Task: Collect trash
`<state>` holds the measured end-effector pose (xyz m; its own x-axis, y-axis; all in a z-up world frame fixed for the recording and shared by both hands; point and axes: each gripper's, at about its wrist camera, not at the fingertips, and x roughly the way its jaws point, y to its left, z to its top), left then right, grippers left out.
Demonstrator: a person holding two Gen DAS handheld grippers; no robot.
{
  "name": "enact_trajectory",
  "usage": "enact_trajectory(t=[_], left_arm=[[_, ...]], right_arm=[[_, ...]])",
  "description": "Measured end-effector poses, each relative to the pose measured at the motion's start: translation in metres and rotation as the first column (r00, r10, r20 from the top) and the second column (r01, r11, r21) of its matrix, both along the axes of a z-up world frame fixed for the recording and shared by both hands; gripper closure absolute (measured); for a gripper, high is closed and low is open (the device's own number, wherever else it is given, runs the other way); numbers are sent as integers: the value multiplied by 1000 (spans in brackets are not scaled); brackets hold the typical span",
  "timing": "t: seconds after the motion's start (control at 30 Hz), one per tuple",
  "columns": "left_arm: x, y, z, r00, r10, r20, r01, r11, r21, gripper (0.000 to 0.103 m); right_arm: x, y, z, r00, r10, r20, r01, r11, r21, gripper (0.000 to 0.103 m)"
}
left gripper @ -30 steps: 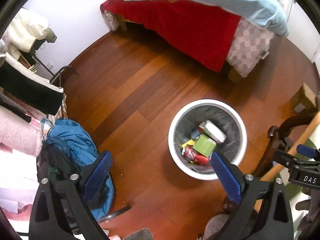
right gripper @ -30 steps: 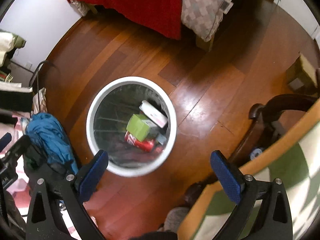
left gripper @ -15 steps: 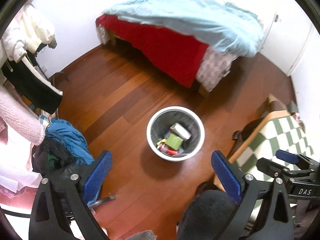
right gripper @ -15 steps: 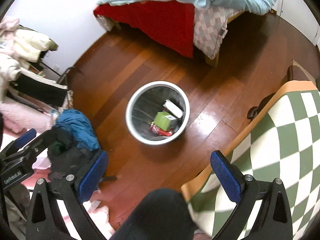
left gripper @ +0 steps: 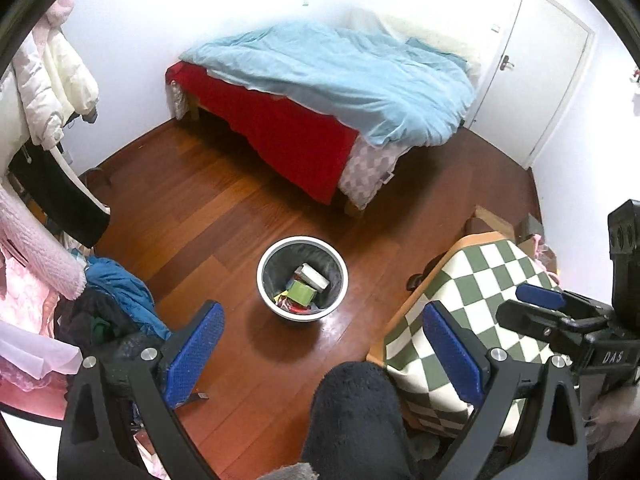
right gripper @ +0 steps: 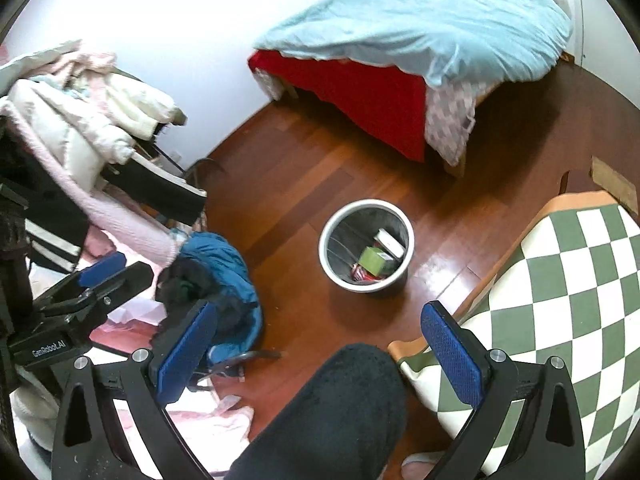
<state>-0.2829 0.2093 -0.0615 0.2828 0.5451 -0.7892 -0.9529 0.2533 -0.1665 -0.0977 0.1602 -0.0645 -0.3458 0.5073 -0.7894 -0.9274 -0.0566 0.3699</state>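
Now both grippers are much higher above the floor than one second ago: the white trash bin filled a big part of each view then, and it is small and far below in both views at this moment. The left gripper has its blue fingers wide apart and holds nothing, and the right gripper is the same, wide apart and empty. The bin stands on the wooden floor between the bed on the far side and the checkered cushion on the near right. Inside it lie a green box, a white box and a red can (partly hidden by the wall of the bin). I judge that this drop is finished and the person stands up, so the next step is probably to search for more trash; none is clear on the open floor.
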Motion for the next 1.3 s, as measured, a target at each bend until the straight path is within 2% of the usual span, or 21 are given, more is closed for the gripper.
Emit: enact_trajectory(t=[0.2, 0.6, 1.3], left_arm=[[-8, -13, 19, 999, -7, 43, 7, 1000, 11, 2], [-18, -31, 36, 995, -24, 98, 22, 1000, 19, 2], [-23, -36, 37, 990, -55, 129, 54, 998, 11, 0]], right_arm=[[-1, -21, 35, 999, 35, -31, -34, 999, 29, 0], [-6, -39, 66, 993, 90, -70, -87, 995, 41, 0], [-20, -43, 73, 986, 143, -89, -141, 990, 23, 0]])
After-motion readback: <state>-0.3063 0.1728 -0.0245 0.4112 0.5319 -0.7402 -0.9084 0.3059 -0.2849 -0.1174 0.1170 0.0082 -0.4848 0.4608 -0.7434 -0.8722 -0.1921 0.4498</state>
